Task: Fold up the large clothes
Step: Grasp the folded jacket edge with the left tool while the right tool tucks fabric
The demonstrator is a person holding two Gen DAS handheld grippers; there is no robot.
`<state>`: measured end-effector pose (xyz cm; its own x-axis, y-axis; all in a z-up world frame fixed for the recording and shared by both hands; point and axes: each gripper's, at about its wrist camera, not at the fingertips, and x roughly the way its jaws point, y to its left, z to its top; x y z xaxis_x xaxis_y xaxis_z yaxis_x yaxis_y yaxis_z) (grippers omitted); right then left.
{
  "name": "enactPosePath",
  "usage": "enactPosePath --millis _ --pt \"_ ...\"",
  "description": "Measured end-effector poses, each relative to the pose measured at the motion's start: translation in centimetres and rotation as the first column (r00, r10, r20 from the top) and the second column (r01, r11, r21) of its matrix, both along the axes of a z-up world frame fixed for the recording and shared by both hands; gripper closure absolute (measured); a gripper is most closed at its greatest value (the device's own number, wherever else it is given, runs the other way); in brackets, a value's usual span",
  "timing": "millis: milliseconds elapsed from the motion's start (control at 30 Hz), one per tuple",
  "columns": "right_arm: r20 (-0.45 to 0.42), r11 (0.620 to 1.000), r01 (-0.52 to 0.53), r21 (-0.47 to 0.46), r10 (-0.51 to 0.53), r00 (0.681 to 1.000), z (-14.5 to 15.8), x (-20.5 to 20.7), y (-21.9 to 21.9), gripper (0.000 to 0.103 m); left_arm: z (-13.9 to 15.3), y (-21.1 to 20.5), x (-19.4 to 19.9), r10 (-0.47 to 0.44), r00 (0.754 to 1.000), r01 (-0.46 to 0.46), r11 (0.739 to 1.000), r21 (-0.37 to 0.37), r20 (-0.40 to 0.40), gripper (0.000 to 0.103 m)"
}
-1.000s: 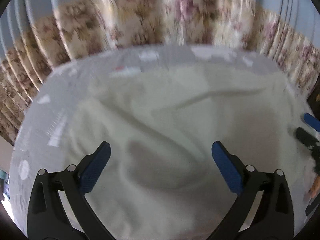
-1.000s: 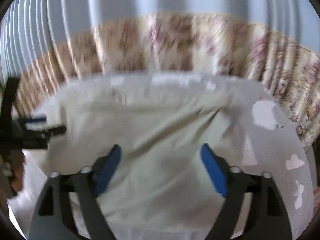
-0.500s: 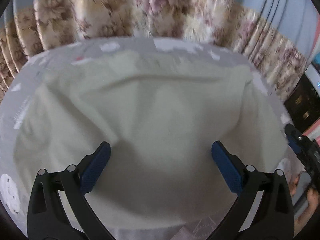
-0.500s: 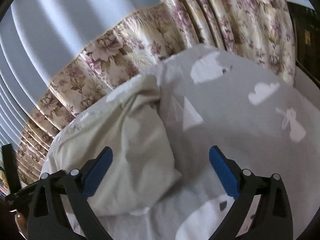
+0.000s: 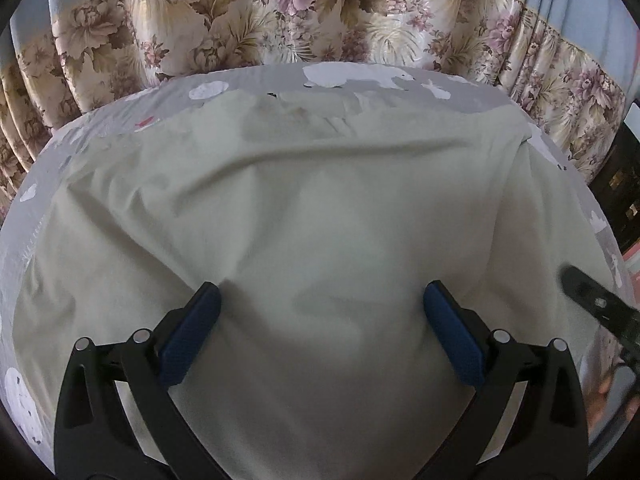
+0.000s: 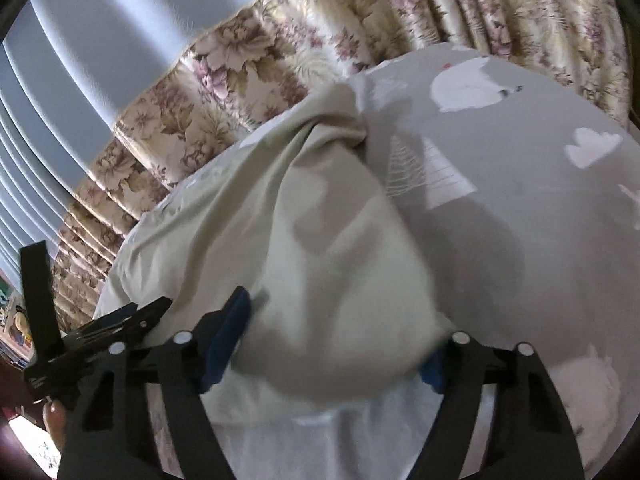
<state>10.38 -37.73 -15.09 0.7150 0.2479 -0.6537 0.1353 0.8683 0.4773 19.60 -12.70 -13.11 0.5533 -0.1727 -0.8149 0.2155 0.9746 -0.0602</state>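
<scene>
Colours I am seeing from both grippers

I am looking at a pale, creamy green cloth (image 5: pixel 320 220) with no pattern on it, and it is lying on a grey bed sheet (image 6: pixel 500 200) that is showing white bears, white clouds, white trees and one tiny red shape. Behind the bed, a curtain (image 5: pixel 280 12) is showing big pink and brown flowers on cream, and above the flowers it is plain light blue. My left gripper (image 5: pixel 318 334) and my right gripper (image 6: pixel 340 348) are both showing black arms with dark blue pads.
</scene>
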Motion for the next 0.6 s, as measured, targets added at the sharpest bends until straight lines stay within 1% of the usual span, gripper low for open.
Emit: enactPosePath --millis 33,67,100,133,167,233,300,333,367,400,533,600 --pt "-0.003 1.000 -0.007 -0.007 0.007 1.000 0.0 0.5 0.3 0.041 0.0 0.0 0.0 -0.002 1.000 0.002 1.000 0.000 0.000 0.003" --pt "-0.012 1.000 -0.022 0.006 0.022 1.000 -0.1 1.1 0.6 0.050 -0.1 0.0 0.0 -0.005 1.000 0.005 1.000 0.005 0.002 0.003" --pt "-0.021 1.000 -0.023 0.018 0.023 1.000 -0.1 1.5 0.7 0.053 -0.1 -0.1 0.0 -0.006 1.000 0.006 1.000 0.009 0.003 0.003" --pt "-0.024 0.999 -0.026 0.027 0.027 0.999 -0.1 1.7 0.7 0.062 -0.1 -0.1 0.0 -0.009 1.000 0.008 1.000 0.013 0.004 0.003" --pt "-0.027 0.999 -0.030 0.029 0.031 0.999 0.1 1.8 0.9 0.066 -0.1 -0.1 0.0 -0.012 1.000 0.012 1.000 0.017 0.004 0.003" --pt "-0.031 0.999 -0.032 0.011 0.033 0.999 0.2 1.8 1.2 0.067 0.3 0.0 -0.3 -0.012 1.000 0.012 1.000 0.025 -0.004 0.003" --pt "-0.037 0.999 -0.033 0.008 0.033 0.999 0.4 1.5 1.3 0.067 1.5 0.5 -1.4 -0.021 1.000 0.021 1.000 0.009 -0.005 0.003" --pt "-0.042 0.999 -0.034 0.014 0.035 0.999 0.4 1.4 1.3 0.067 2.0 0.6 -1.9 -0.030 0.999 0.030 1.000 0.003 0.010 0.003" --pt "-0.047 0.999 -0.035 0.016 0.035 0.998 0.3 1.6 1.3 0.067 2.6 0.7 -2.6 -0.040 0.998 0.040 0.999 0.012 0.039 0.003" --pt "-0.053 0.999 -0.036 0.022 0.037 0.998 0.2 1.9 1.2 0.067 2.7 0.7 -2.9 -0.044 0.998 0.043 0.998 0.036 0.050 0.003" --pt "-0.071 0.998 -0.040 0.040 0.043 0.997 -0.4 3.7 1.2 0.066 0.8 1.0 -1.4 -0.041 0.999 0.042 0.999 0.033 -0.021 0.003" --pt "-0.071 0.997 -0.047 0.054 0.051 0.996 -0.7 4.3 1.2 0.066 0.4 1.4 -1.0 -0.035 0.999 0.035 0.999 0.003 -0.030 0.003"
